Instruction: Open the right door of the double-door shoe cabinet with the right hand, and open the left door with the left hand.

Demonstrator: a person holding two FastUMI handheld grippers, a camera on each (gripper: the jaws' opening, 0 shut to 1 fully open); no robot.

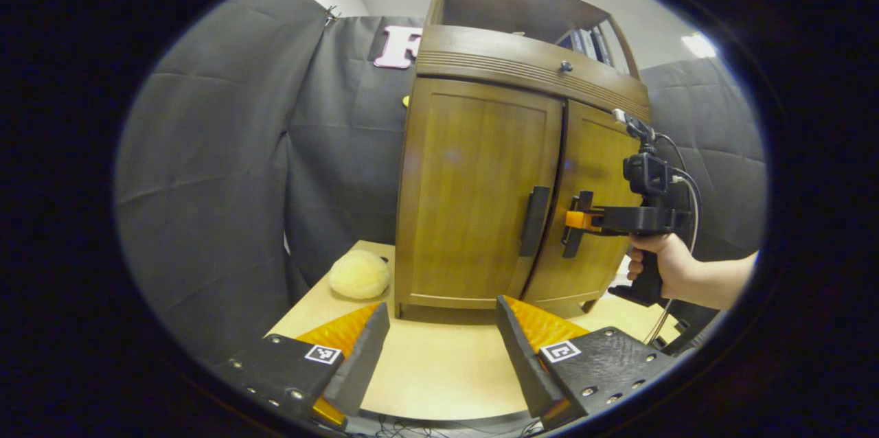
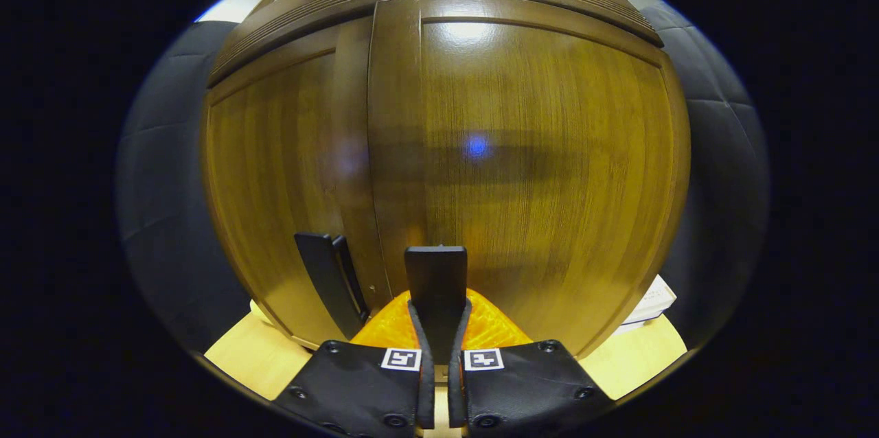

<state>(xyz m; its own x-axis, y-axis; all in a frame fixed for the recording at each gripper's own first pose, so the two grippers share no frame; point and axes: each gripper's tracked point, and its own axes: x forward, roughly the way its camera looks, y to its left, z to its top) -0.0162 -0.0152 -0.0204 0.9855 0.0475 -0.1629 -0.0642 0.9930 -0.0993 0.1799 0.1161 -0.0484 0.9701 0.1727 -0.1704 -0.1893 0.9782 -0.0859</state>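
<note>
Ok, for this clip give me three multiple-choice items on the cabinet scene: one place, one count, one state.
1. Where does the pale fluffy ball lie?
A. on the table left of the cabinet
B. on top of the cabinet
C. inside the cabinet

2. How many door handles are on the cabinet front?
A. one
B. two
C. four

3. What is the right gripper doing?
A. hanging open
B. shut on the right door handle
C. holding the ball

Key: 1 A, it rests by the cabinet's foot; 2 B, one per door; 3 B, both fingers press on the handle.

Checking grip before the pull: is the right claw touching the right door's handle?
Touching. In the right gripper view, the right claw has both fingers pressed against the right door's handle, with no gap on either side.
</note>
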